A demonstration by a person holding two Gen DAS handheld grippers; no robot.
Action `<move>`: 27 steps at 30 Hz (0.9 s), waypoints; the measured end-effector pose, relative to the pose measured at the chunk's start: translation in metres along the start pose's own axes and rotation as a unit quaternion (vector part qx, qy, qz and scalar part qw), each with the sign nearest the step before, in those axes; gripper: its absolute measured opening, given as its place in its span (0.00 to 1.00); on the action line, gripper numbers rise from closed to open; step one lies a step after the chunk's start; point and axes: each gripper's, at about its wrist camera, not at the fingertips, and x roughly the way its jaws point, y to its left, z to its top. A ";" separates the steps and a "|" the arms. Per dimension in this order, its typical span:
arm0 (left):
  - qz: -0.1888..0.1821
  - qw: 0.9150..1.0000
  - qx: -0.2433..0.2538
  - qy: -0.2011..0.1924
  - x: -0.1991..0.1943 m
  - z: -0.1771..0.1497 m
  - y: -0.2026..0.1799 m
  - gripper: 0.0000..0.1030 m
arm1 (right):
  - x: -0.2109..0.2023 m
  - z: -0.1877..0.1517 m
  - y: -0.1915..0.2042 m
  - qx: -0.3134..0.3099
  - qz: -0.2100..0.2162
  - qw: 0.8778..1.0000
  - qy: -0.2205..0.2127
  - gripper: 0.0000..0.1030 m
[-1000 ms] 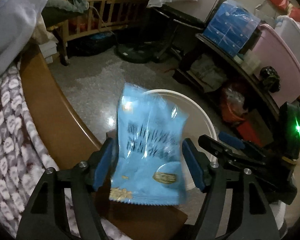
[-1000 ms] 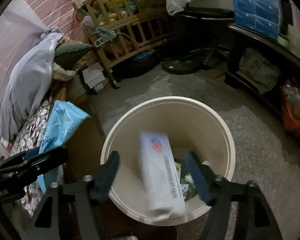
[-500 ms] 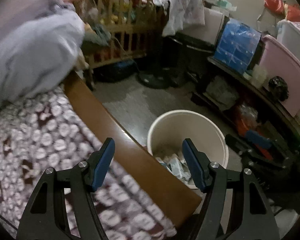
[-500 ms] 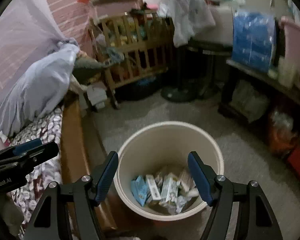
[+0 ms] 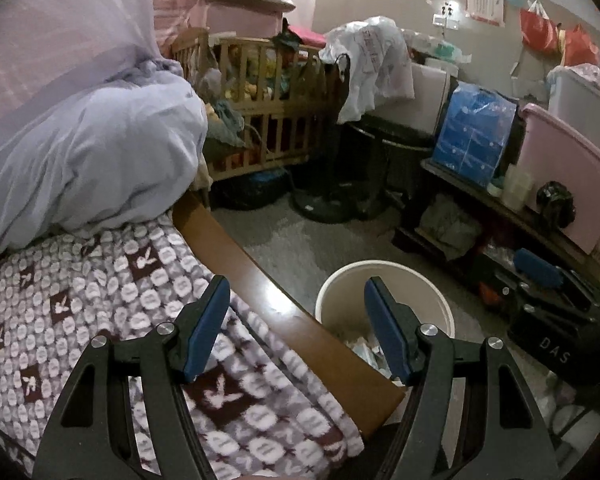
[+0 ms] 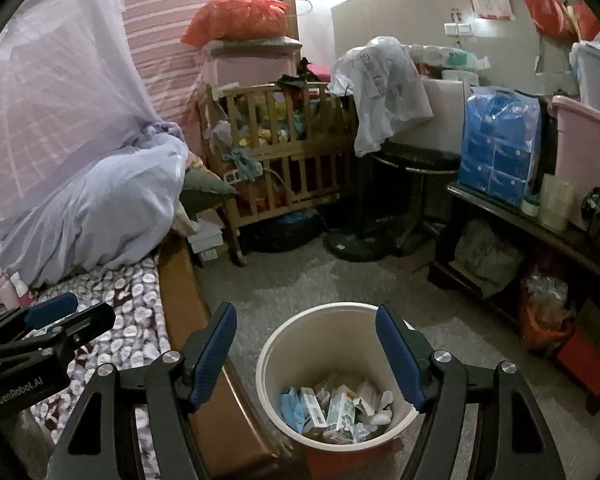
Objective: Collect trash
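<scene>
Now, both tools empty — between pickups.

Your left gripper [image 5: 296,312] and right gripper [image 6: 306,346] stand wide, holding nothing. Below the right one, the cream bin [image 6: 300,326] sits on the floor just beside the bed frame [image 6: 180,280], crumpled wrappers and small cartons [image 6: 336,406] covering its bottom. Next move, by my judgement: scan the patterned blanket [image 5: 60,280] for further trash — none shows here.

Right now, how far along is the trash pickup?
Done: the bin on the floor beside the bed holds a pile of wrappers and small cartons. In hand: nothing; the left claw and right claw are both open and empty. Left: no loose trash shows on the patterned blanket, so it looks close to finished.
</scene>
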 end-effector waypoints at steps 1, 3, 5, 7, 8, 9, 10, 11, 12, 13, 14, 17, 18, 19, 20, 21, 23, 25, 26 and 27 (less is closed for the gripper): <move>0.000 1.000 0.000 -0.003 -0.002 0.000 0.001 0.67 | -0.002 0.001 0.002 -0.001 -0.001 1.000 -0.001 0.68; -0.002 1.000 -0.002 -0.006 -0.006 0.000 0.003 0.67 | -0.006 0.002 0.005 -0.006 -0.001 1.000 -0.004 0.68; 0.000 1.000 -0.002 -0.011 -0.008 0.000 0.004 0.67 | -0.009 0.004 0.008 -0.011 -0.003 1.000 -0.007 0.68; -0.001 1.000 -0.002 -0.013 -0.010 0.000 0.005 0.67 | -0.009 0.005 0.010 -0.014 -0.004 1.000 -0.008 0.68; -0.001 1.000 -0.004 -0.014 -0.011 0.000 0.006 0.67 | -0.010 0.005 0.012 -0.014 -0.004 1.000 -0.010 0.68; -0.002 1.000 -0.005 -0.015 -0.012 0.000 0.006 0.67 | -0.011 0.006 0.012 -0.015 -0.003 1.000 -0.010 0.68; -0.002 1.000 -0.005 -0.016 -0.012 0.000 0.007 0.67 | -0.012 0.006 0.013 -0.015 -0.003 1.000 -0.010 0.69; -0.003 1.000 -0.005 -0.018 -0.013 0.000 0.008 0.67 | -0.012 0.006 0.013 -0.016 -0.004 1.000 -0.011 0.69; -0.002 1.000 -0.004 -0.019 -0.013 0.000 0.007 0.67 | -0.012 0.006 0.014 -0.017 -0.004 1.000 -0.010 0.69; -0.001 1.000 -0.003 -0.020 -0.013 0.000 0.007 0.67 | -0.012 0.006 0.014 -0.017 -0.004 1.000 -0.010 0.69; -0.001 1.000 -0.002 -0.020 -0.014 0.000 0.007 0.67 | -0.013 0.006 0.014 -0.017 -0.003 1.000 -0.010 0.69; -0.003 1.000 0.000 -0.021 -0.015 -0.001 0.005 0.67 | -0.013 0.007 0.014 -0.017 -0.004 1.000 -0.011 0.69; -0.004 1.000 0.001 -0.022 -0.015 0.000 0.005 0.67 | -0.013 0.008 0.013 -0.016 -0.004 1.000 -0.011 0.69; -0.004 1.000 0.001 -0.022 -0.014 0.000 0.005 0.67 | -0.014 0.009 0.013 -0.015 -0.005 1.000 -0.012 0.69; -0.005 1.000 0.000 -0.022 -0.014 0.000 0.005 0.67 | -0.014 0.010 0.012 -0.015 -0.005 1.000 -0.012 0.69; -0.005 1.000 0.000 -0.021 -0.014 0.000 0.005 0.67 | -0.013 0.011 0.012 -0.015 -0.005 1.000 -0.012 0.69; -0.005 1.000 0.000 -0.021 -0.014 0.000 0.005 0.67 | -0.013 0.012 0.011 -0.015 -0.005 1.000 -0.012 0.70; -0.005 1.000 0.002 -0.021 -0.014 0.000 0.004 0.67 | -0.013 0.014 0.009 -0.013 -0.006 1.000 -0.012 0.70; -0.005 1.000 0.002 -0.021 -0.014 0.000 0.004 0.67 | -0.013 0.014 0.007 -0.013 -0.006 1.000 -0.012 0.70; -0.006 1.000 0.002 -0.021 -0.014 0.001 0.004 0.67 | -0.013 0.015 0.006 -0.013 -0.006 1.000 -0.011 0.70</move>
